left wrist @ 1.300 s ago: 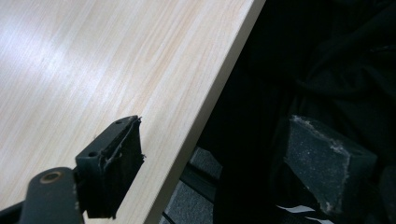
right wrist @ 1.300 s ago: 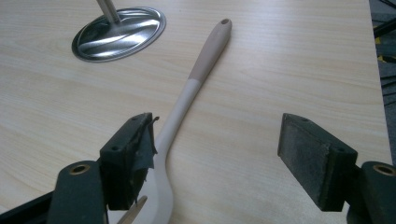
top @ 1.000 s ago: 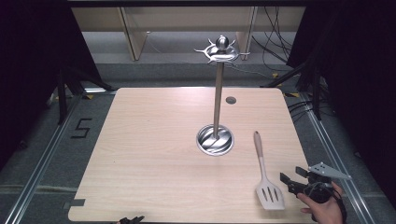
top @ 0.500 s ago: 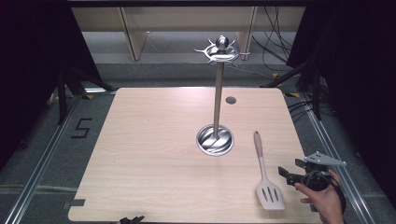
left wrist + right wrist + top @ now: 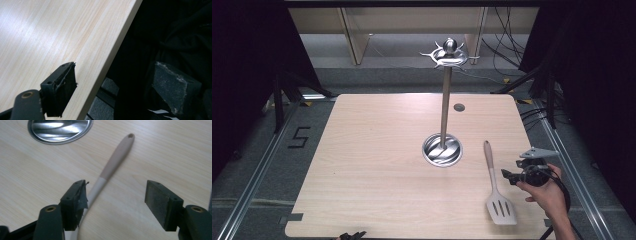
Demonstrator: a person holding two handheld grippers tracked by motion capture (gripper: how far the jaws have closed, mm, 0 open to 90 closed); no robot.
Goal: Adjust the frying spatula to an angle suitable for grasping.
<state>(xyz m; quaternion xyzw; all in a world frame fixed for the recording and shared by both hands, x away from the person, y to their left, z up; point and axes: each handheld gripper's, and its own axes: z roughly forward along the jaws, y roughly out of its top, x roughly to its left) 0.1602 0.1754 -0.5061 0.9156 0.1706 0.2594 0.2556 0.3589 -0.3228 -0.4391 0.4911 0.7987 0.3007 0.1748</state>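
Observation:
A spatula (image 5: 494, 185) with a wooden handle and a pale slotted head lies flat on the table's right side. A metal utensil stand rises from a round base (image 5: 442, 149) to a ring of hooks (image 5: 449, 54). My right gripper (image 5: 508, 176), held in a hand, points left at the spatula handle. Its jaws have just been closing but stand apart. In the right gripper view (image 5: 116, 186) the handle (image 5: 117, 155) lies on the table between them, close to the left-hand jaw, with no pad pressing on it. My left gripper (image 5: 352, 235) rests open at the table's near edge (image 5: 120, 85).
A small dark disc (image 5: 459, 107) sits on the wooden table (image 5: 362, 150) behind the stand. The table's right edge runs just beside my right hand. Metal rails (image 5: 257, 175) and grey floor flank the table, with cables at the back right.
My right hand has moved away from the near edge and slightly left, from beside the spatula head to beside its handle. The spatula, the stand and the left gripper have stayed put.

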